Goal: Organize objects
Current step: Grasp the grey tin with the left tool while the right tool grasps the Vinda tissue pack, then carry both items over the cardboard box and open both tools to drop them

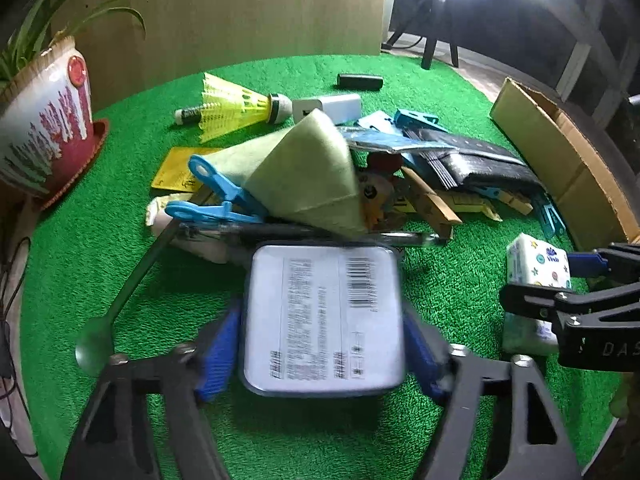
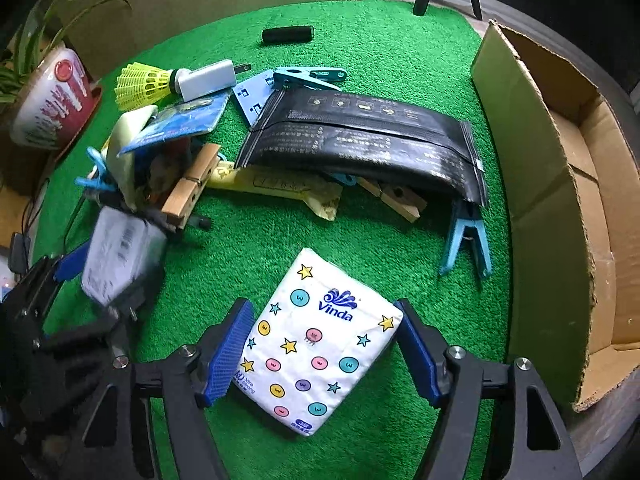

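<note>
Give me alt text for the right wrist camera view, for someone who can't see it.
The right gripper straddles a white Vinda tissue pack lying on green turf, its blue pads at the pack's sides. Behind it sits a jumble of clothespins, a black pouch and a yellow shuttlecock; an open cardboard box stands at the right.

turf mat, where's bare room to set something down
Free: the far turf around the black cylinder, and the strip between the tissue pack and the cardboard box. Crowded: the middle pile from the shuttlecock to the black pouch.
</note>
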`<state>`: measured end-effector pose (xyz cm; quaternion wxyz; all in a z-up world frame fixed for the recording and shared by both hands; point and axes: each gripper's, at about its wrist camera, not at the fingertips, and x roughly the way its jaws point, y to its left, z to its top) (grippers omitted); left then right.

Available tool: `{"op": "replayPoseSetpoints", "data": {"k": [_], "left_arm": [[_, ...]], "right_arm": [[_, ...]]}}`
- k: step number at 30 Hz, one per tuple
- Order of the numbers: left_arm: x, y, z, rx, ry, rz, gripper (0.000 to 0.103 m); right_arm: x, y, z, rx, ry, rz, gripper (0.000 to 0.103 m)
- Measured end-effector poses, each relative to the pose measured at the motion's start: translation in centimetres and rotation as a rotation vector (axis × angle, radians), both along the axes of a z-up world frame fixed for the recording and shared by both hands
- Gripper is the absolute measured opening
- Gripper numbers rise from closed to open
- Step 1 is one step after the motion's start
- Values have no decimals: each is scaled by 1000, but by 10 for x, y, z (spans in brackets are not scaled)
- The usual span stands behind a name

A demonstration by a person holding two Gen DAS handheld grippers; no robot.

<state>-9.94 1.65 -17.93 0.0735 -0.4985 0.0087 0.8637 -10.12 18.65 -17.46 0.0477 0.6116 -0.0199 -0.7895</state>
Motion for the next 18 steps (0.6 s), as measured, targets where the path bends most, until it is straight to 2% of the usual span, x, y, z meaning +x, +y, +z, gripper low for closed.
{"op": "replayPoseSetpoints", "data": {"k": [9,15,16,18], "left_arm": [[11,-9,8,81,-10,16,73],[31,-7,6,73,-18,27,73],[34,-7,9,79,-18,33,73],[39,-5,19,78,0,38,73]], "right_arm": [[23,14,4,-47,26,6,59],[28,18,9,-71,32,26,58],[14,26,8,-82,29,23,58],[19,32,20,-110,48,23,58]]}}
